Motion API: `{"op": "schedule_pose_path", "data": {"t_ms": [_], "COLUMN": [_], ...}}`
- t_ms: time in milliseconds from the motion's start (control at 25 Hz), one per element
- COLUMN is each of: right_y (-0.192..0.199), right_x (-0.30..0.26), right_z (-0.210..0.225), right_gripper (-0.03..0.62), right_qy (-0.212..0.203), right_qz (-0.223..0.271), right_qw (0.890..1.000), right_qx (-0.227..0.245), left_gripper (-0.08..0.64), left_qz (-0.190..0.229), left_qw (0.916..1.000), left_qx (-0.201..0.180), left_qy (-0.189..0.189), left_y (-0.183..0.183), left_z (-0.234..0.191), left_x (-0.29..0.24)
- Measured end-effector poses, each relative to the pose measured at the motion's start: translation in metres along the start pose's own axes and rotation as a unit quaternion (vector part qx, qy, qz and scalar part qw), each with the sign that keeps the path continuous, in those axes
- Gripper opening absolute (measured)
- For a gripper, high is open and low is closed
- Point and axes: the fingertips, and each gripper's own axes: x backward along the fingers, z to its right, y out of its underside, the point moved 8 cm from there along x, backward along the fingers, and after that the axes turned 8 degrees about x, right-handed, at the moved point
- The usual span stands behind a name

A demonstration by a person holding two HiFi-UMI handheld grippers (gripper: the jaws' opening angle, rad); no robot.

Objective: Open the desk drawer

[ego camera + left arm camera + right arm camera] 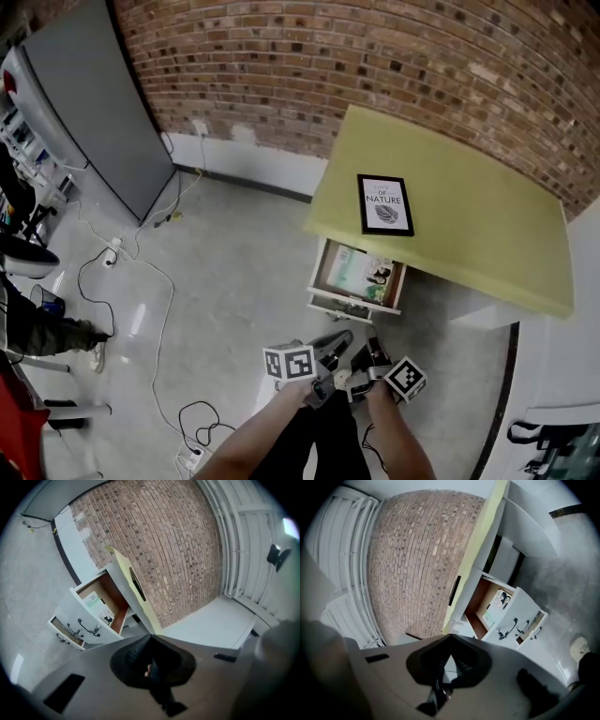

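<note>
Drawer status: the desk drawer [358,277] stood pulled out at frame centre in the head view, under the front edge of the yellow-green desk top [469,225]. Printed matter lay inside: a greenish booklet [344,265] on the left, a sheet with a picture [381,274] on the right. The white drawer front faced you, with a black handle [87,626] on it in the left gripper view. Further down that stack, a lower drawer [65,637] showed a thin brown strip of interior (ajar, as far as I could tell).

Your left gripper [336,341] sat at lower centre of the head view, just below the drawer front and not touching it. Its own view showed the jaws closed tip to tip with nothing between them. Your right gripper [372,349] sat just beside it to the right, also clear of the drawer. Its jaws met at the tips too, empty. The marker cubes [289,363] of both faced the head camera.

On the desk top, a black-bordered book [385,204] with "NATURE" on its white cover lay flat near the front edge, above the drawer in the frame. A brick wall [356,66] ran across the top of the frame. A grey panel [94,103] leaned at upper left. Cables [141,272] trailed over the grey floor [234,253] at left, down to a power strip [193,457] at the bottom edge.
</note>
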Motion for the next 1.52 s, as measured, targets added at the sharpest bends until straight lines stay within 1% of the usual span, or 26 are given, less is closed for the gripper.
{"op": "schedule_pose_path", "data": {"t_ms": [120, 200, 320, 400, 480, 600, 720, 840, 960, 1040, 1080, 1120, 1160, 1200, 1240, 1280, 1320, 1400, 1480, 1520], "right_y": [-0.001, -0.001, -0.001, 0.001, 0.003, 0.002, 0.003, 0.002, 0.0, -0.003, -0.003, -0.004, -0.004, -0.004, -0.004, -0.004, -0.003, 0.0, 0.005, 0.007], "right_x": [0.014, 0.02, 0.032, 0.043, 0.053, 0.065, 0.071, 0.077, 0.085, 0.09, 0.094, 0.098, 0.103, 0.107, 0.111, 0.114, 0.117, 0.122, 0.124, 0.125], "right_z": [-0.016, -0.027, -0.041, -0.053, -0.065, -0.083, -0.098, -0.118, -0.135, -0.144, -0.148, -0.153, -0.158, -0.162, -0.167, -0.17, -0.172, -0.174, -0.176, -0.176], "right_gripper": [0.012, 0.012, 0.012, 0.012, 0.012, 0.012, 0.012, 0.012, 0.014, 0.014, 0.014, 0.014, 0.014, 0.014, 0.014, 0.014, 0.014, 0.014, 0.014, 0.012], "right_qy": [-0.004, -0.006, -0.004, 0.0, 0.005, 0.009, 0.016, 0.017, 0.011, 0.016, 0.021, 0.028, 0.034, 0.039, 0.043, 0.046, 0.048, 0.045, 0.04, 0.039], "right_qz": [-0.027, -0.049, -0.074, -0.086, -0.095, -0.098, -0.102, -0.097, -0.082, -0.071, -0.064, -0.055, -0.045, -0.035, -0.025, -0.017, -0.01, -0.005, -0.006, -0.007], "right_qw": [0.999, 0.997, 0.993, 0.988, 0.982, 0.975, 0.968, 0.957, 0.944, 0.929, 0.918, 0.906, 0.895, 0.888, 0.884, 0.883, 0.884, 0.882, 0.878, 0.878], "right_qx": [0.031, 0.055, 0.091, 0.127, 0.164, 0.2, 0.229, 0.273, 0.32, 0.364, 0.391, 0.418, 0.442, 0.458, 0.465, 0.467, 0.466, 0.468, 0.477, 0.477], "left_gripper": [0.009, 0.009, 0.011, 0.011, 0.011, 0.011, 0.011, 0.011, 0.011, 0.011, 0.011, 0.011, 0.011, 0.011, 0.011, 0.011, 0.011, 0.011, 0.011, 0.011], "left_qz": [-0.001, -0.002, -0.008, -0.013, -0.016, -0.025, -0.035, -0.044, -0.05, -0.042, -0.032, -0.018, -0.003, 0.012, 0.027, 0.042, 0.057, 0.077, 0.083, 0.083], "left_qw": [1.0, 0.9999, 0.9995, 0.999, 0.9981, 0.9957, 0.9902, 0.9788, 0.9616, 0.9526, 0.948, 0.9411, 0.9309, 0.9184, 0.9064, 0.8972, 0.8919, 0.889, 0.8884, 0.8875], "left_qx": [-0.001, -0.011, -0.028, -0.039, -0.056, -0.086, -0.134, -0.2, -0.269, -0.299, -0.314, -0.333, -0.359, -0.387, -0.41, -0.426, -0.433, -0.433, -0.432, -0.433], "left_qy": [0.002, 0.005, 0.012, 0.017, 0.02, 0.023, 0.018, 0.0, -0.021, -0.034, -0.043, -0.054, -0.068, -0.083, -0.097, -0.108, -0.116, -0.127, -0.132, -0.132], "left_y": [0.002, 0.001, 0.002, 0.007, 0.01, 0.016, 0.019, 0.023, 0.027, 0.029, 0.029, 0.029, 0.029, 0.029, 0.029, 0.03, 0.03, 0.034, 0.038, 0.04], "left_z": [0.017, 0.03, 0.045, 0.053, 0.062, 0.077, 0.092, 0.11, 0.127, 0.135, 0.14, 0.146, 0.152, 0.159, 0.165, 0.17, 0.173, 0.175, 0.175, 0.175], "left_x": [0.013, 0.019, 0.029, 0.041, 0.051, 0.059, 0.062, 0.066, 0.074, 0.081, 0.086, 0.091, 0.096, 0.1, 0.105, 0.108, 0.111, 0.114, 0.116, 0.116]}}
